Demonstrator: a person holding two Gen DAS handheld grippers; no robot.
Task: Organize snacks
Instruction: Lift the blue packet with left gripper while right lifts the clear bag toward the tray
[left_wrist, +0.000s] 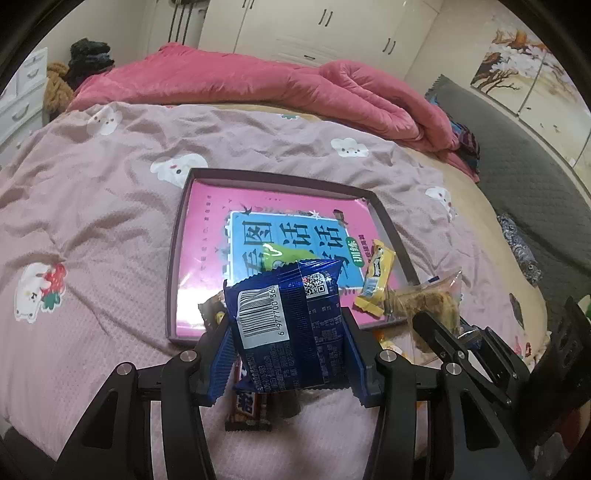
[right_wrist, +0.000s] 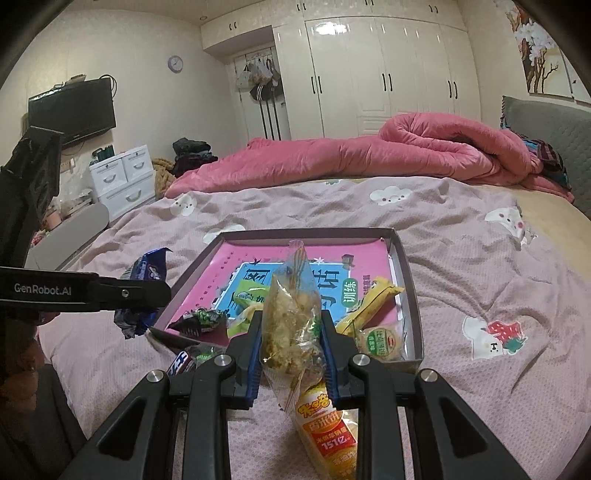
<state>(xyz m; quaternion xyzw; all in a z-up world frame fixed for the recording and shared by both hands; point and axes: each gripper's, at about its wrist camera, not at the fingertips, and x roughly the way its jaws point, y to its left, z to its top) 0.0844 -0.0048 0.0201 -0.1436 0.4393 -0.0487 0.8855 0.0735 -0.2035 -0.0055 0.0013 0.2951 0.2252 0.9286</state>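
My left gripper is shut on a blue snack packet, barcode side facing the camera, held just above the near edge of the shallow box. The box has a pink and blue book cover lining its floor. In the right wrist view the same blue packet hangs left of the box. My right gripper is shut on a clear bag of pale crumbly snack, upright over the box's near edge. A yellow packet and a green one lie inside the box.
A brown chocolate bar lies on the pink bedsheet under my left gripper. An orange rice-cracker pack lies under my right gripper, with a dark green-printed sweet and a round biscuit pack at the box's near rim. A rolled pink quilt lies behind.
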